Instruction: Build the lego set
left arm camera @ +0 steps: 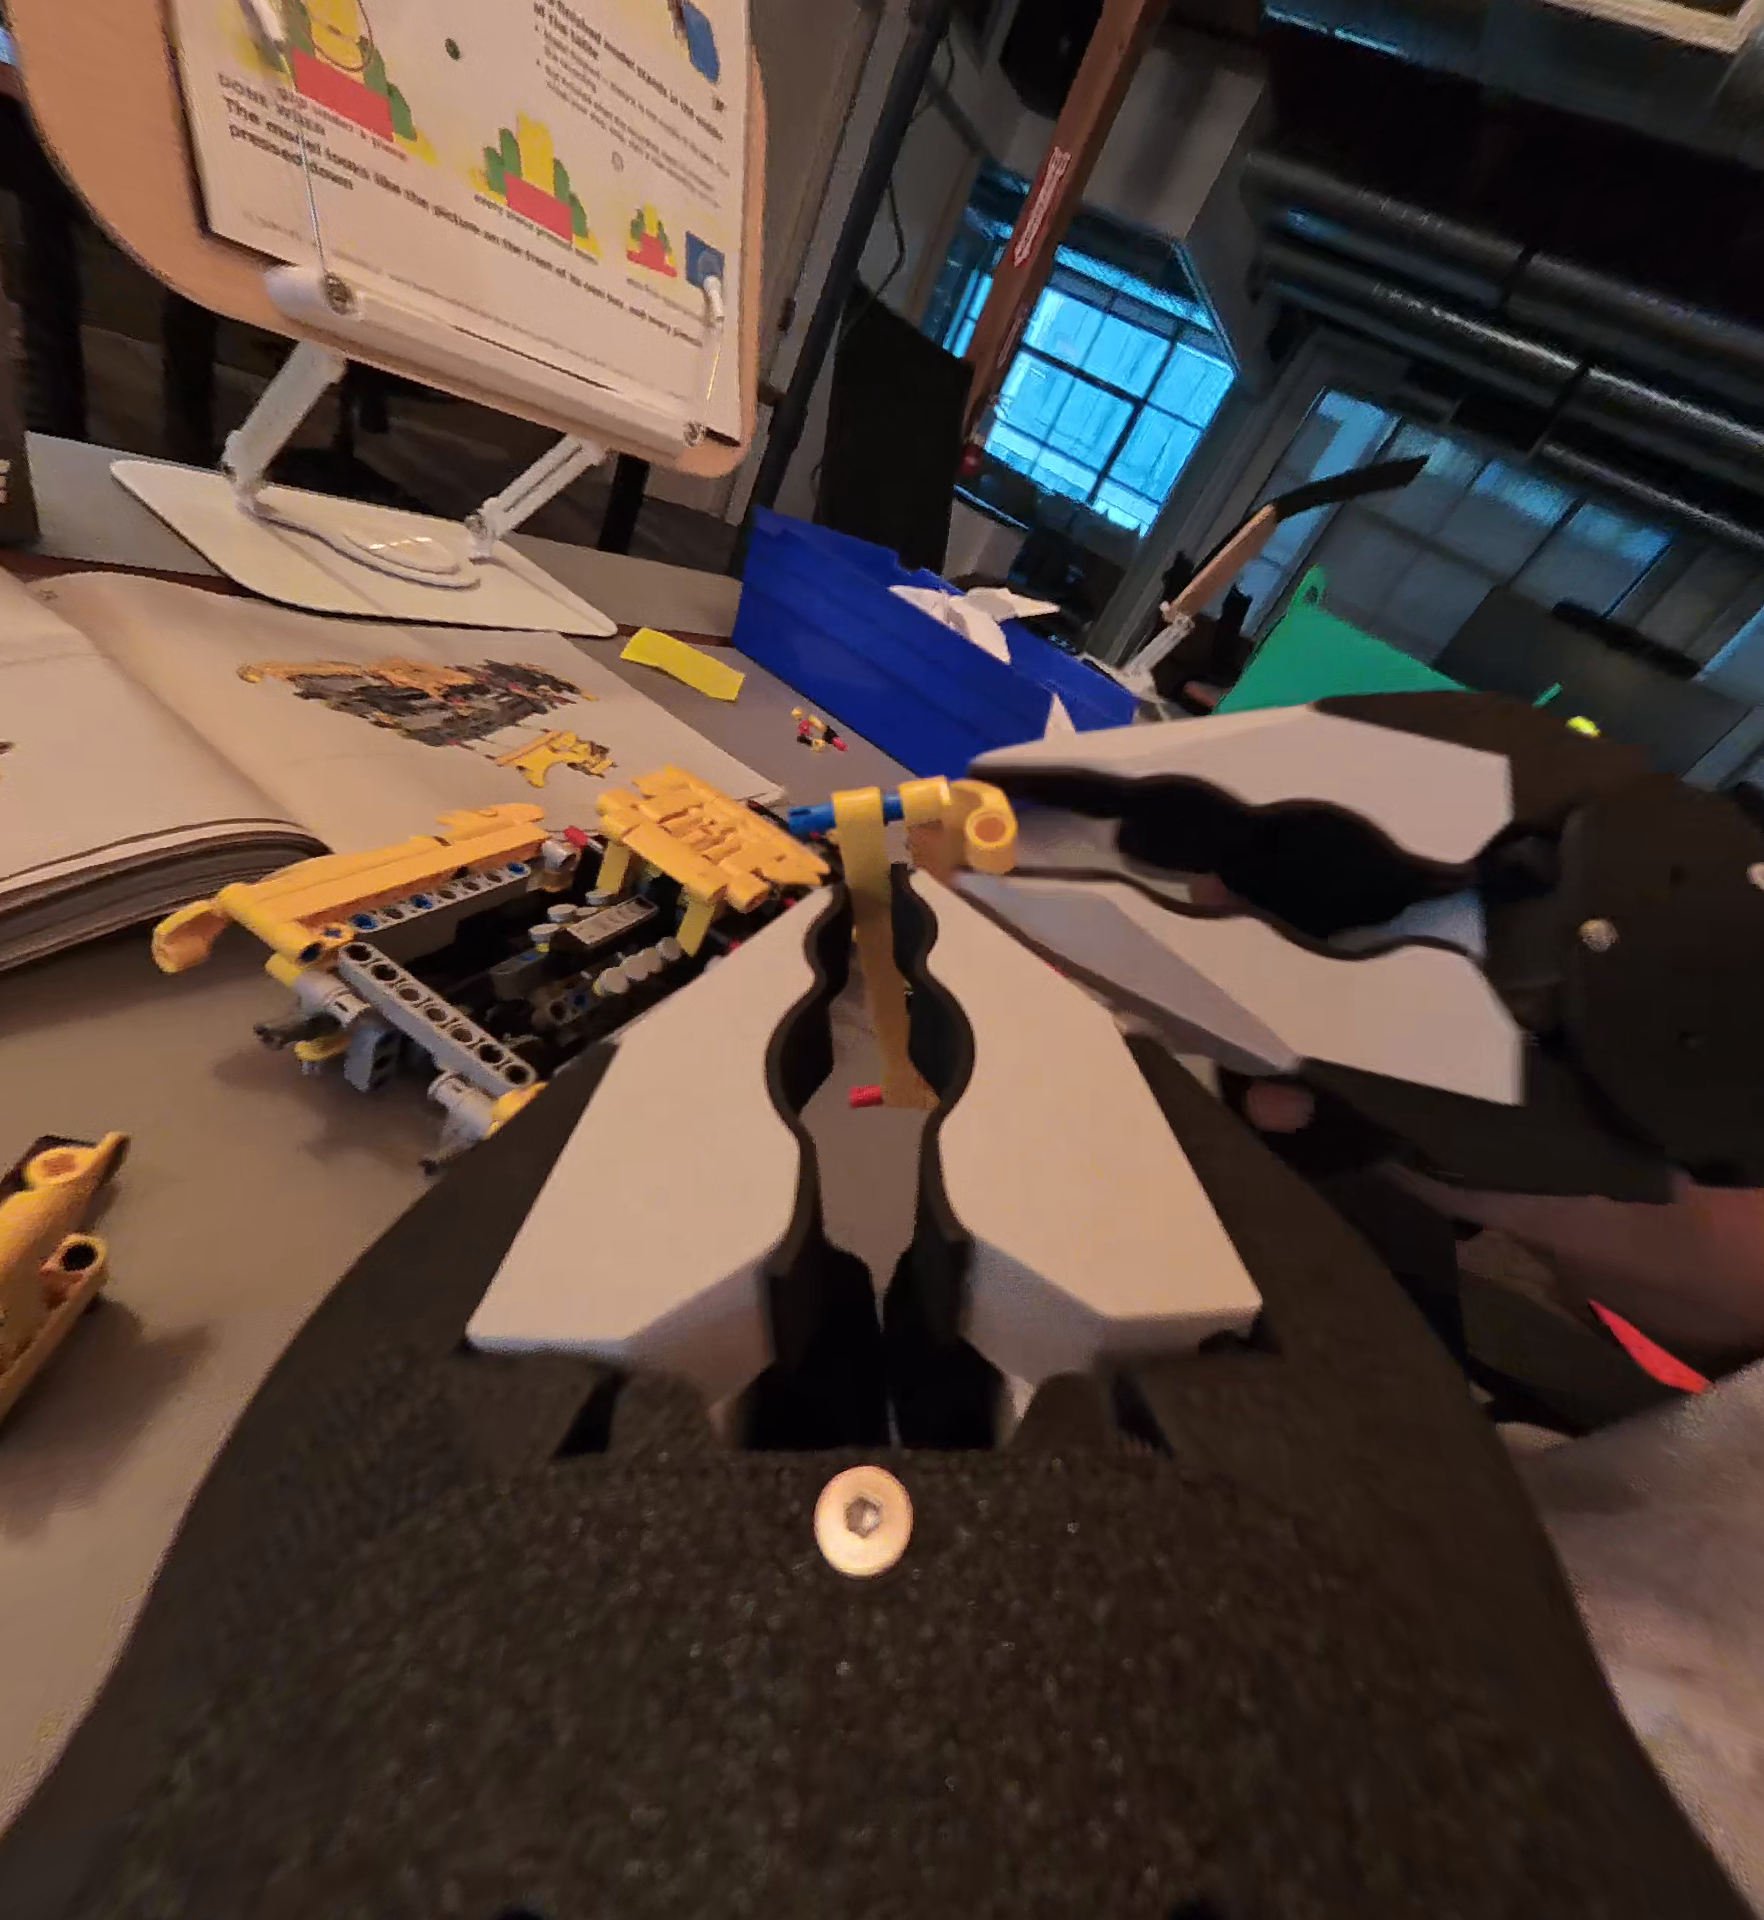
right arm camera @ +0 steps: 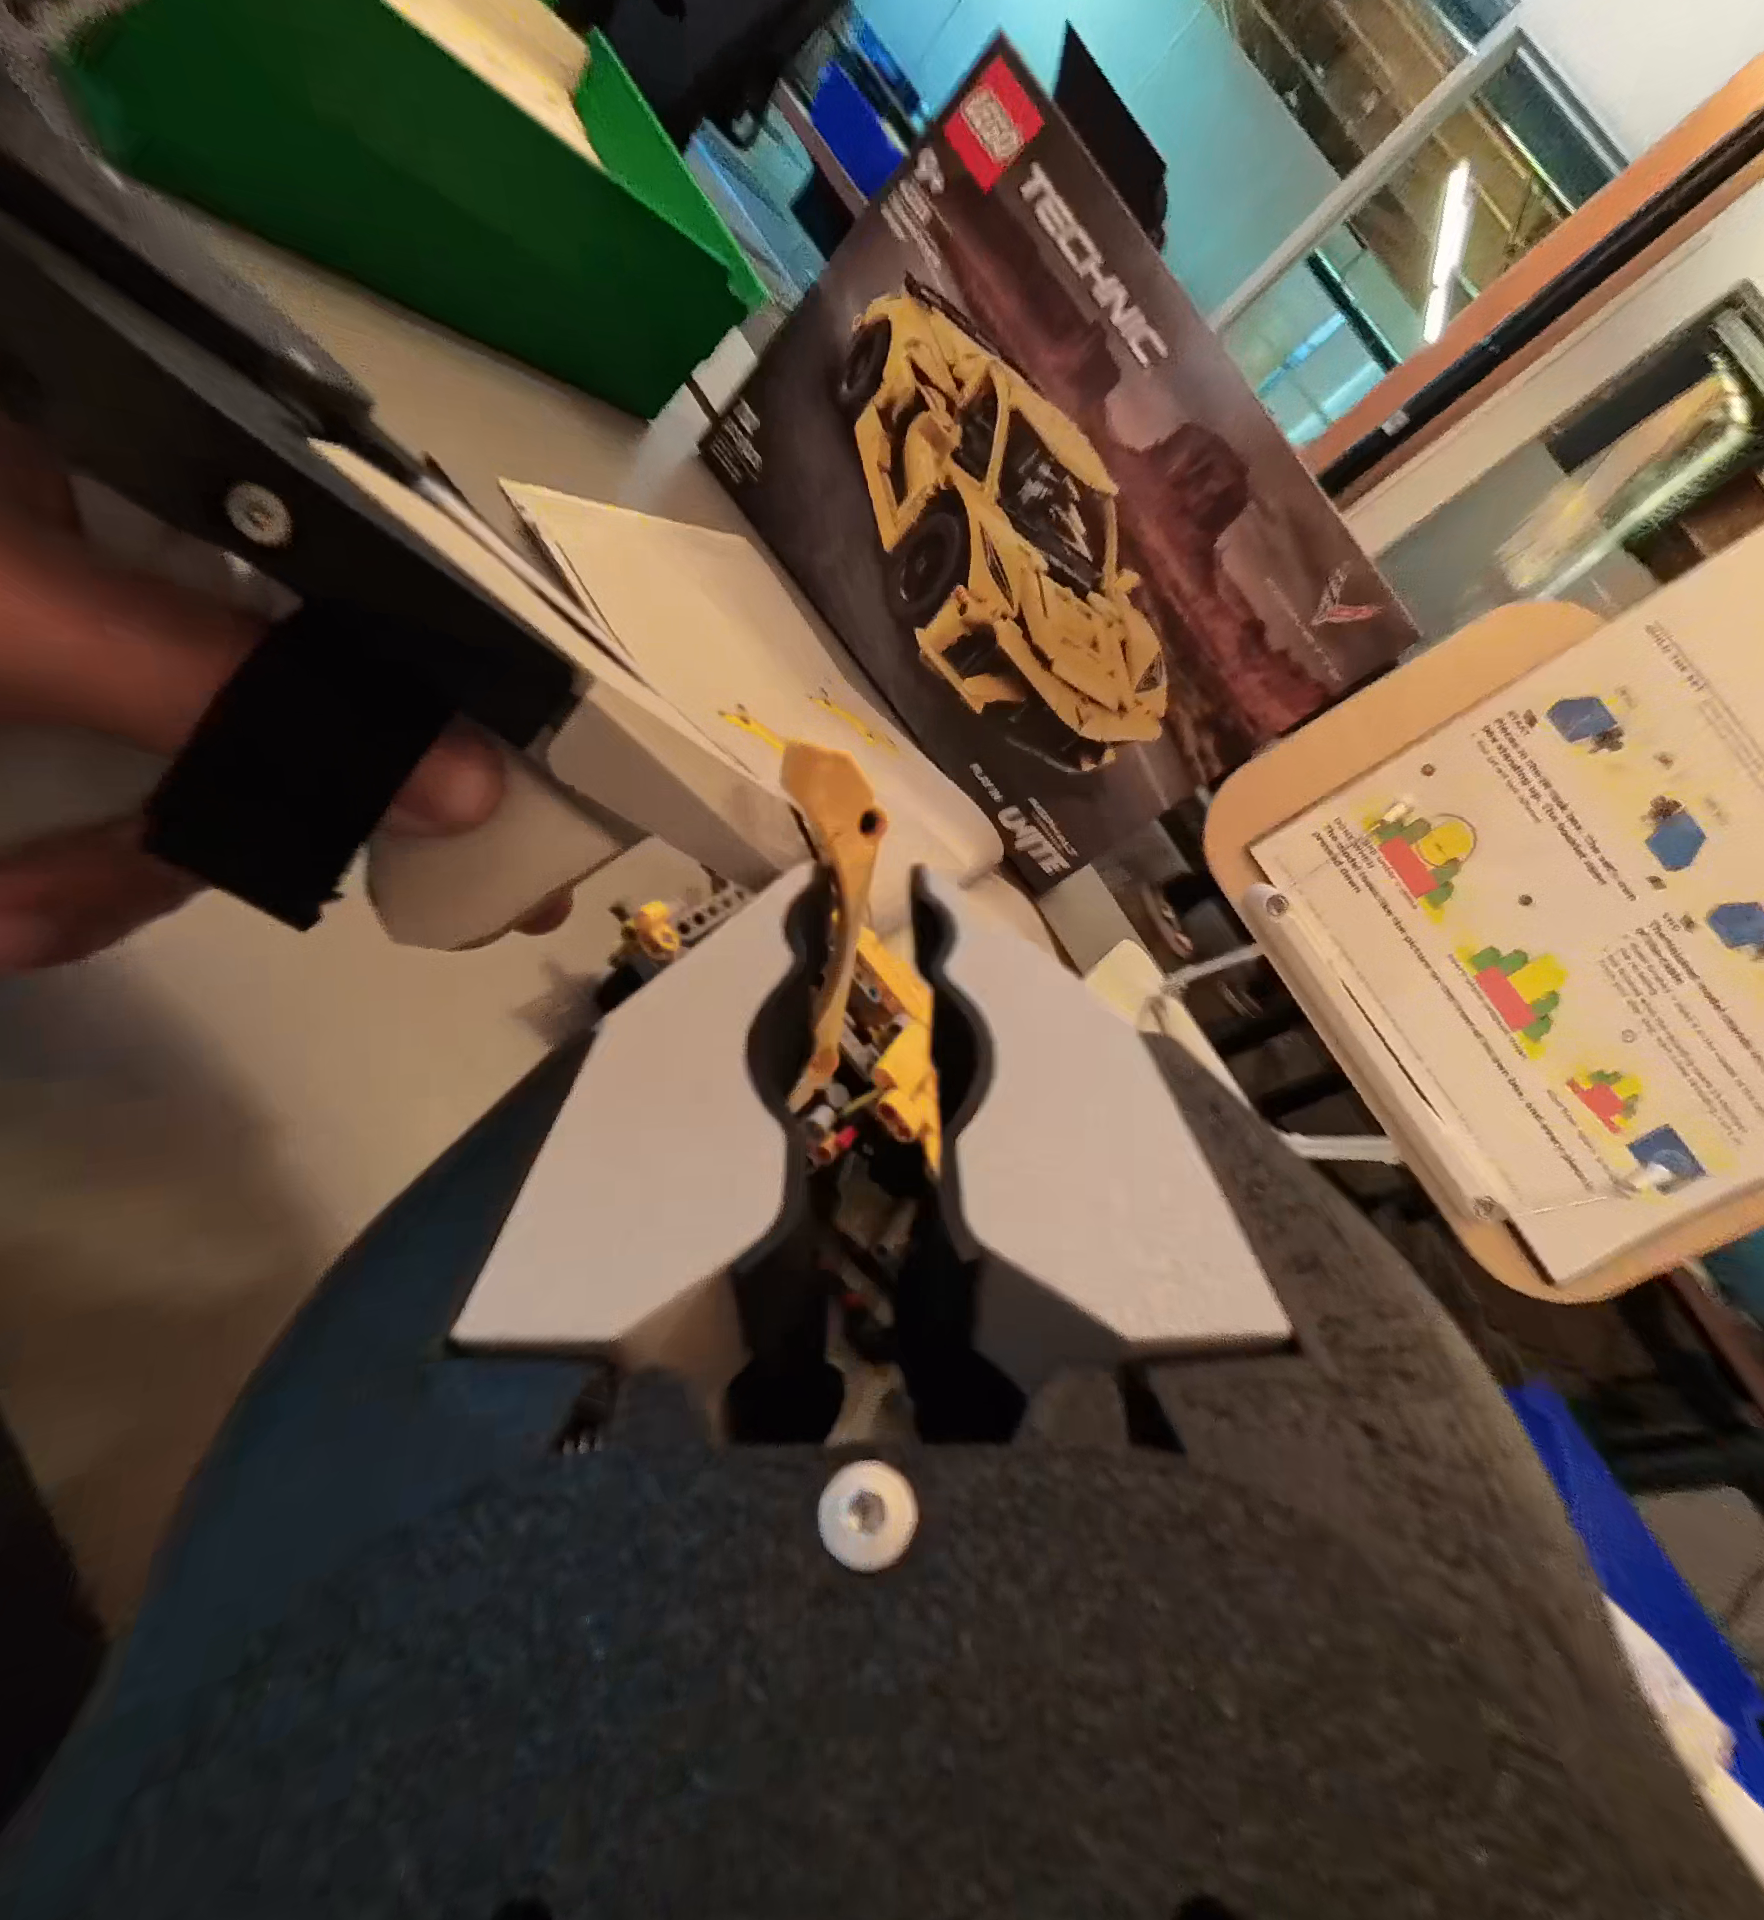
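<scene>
My left gripper is shut on a thin yellow strip of a small lego sub-assembly held above the grey table. A blue pin and yellow connectors sit at the strip's top. My right gripper comes in from the right and is shut on those connectors. In the right wrist view my right gripper pinches the yellow curved piece, with the left gripper's finger touching it from the left. The partly built yellow and grey car chassis lies on the table behind.
An open instruction book lies at the left. A second yellow sub-assembly lies near the left edge. A blue bin, a stand with a printed sheet, small loose pieces, the set's box and a green bin stand around. My left and right fingertips are right by each other.
</scene>
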`<state>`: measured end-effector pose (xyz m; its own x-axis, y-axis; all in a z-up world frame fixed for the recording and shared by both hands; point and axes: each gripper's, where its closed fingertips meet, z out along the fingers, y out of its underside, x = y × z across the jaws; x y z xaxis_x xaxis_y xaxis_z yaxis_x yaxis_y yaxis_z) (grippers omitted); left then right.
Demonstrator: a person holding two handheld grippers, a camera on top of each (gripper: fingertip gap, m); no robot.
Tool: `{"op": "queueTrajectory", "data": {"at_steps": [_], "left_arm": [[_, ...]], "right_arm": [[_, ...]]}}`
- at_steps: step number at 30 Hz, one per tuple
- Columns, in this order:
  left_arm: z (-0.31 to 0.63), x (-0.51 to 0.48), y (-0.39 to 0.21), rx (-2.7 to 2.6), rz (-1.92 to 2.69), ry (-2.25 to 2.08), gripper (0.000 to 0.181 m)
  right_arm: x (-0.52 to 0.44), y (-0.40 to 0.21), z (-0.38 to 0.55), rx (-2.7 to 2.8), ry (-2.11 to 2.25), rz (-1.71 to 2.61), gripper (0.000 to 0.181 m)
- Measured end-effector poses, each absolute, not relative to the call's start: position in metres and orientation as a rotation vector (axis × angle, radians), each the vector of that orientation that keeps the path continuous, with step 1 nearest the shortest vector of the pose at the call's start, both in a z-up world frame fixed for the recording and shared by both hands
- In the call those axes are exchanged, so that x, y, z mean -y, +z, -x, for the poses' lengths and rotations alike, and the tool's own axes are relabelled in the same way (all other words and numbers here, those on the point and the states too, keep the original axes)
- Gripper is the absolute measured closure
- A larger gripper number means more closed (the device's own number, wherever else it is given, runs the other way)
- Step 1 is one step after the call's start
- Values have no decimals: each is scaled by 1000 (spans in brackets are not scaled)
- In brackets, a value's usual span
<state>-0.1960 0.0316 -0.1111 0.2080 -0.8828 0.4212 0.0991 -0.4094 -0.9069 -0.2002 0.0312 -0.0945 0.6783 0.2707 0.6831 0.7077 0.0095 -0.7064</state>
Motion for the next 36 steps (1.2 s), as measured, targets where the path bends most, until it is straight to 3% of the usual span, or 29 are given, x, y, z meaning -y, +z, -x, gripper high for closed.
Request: {"op": "queueTrajectory", "data": {"at_steps": [3,8,19,21,26,34,36], "left_arm": [[205,-39,-106,-664,1565,-1472,174],[216,-43,-93,-538,1501,-1652,174],[204,-37,-102,-612,1559,-1604,173],[202,-35,-102,-622,1562,-1636,172],[201,-29,-97,-685,1527,-1648,147],[190,7,-95,-862,1485,-1863,151],[191,11,-92,-875,1449,-1882,174]], "right_arm": [[-19,-90,207,821,-142,1650,147],[-18,-111,196,795,80,1850,145],[-31,-120,196,680,218,1931,163],[-30,-120,193,624,369,1956,164],[-16,-111,198,390,1051,1921,165],[-10,-93,197,126,1496,1738,166],[-11,-93,197,70,1553,1713,166]]}}
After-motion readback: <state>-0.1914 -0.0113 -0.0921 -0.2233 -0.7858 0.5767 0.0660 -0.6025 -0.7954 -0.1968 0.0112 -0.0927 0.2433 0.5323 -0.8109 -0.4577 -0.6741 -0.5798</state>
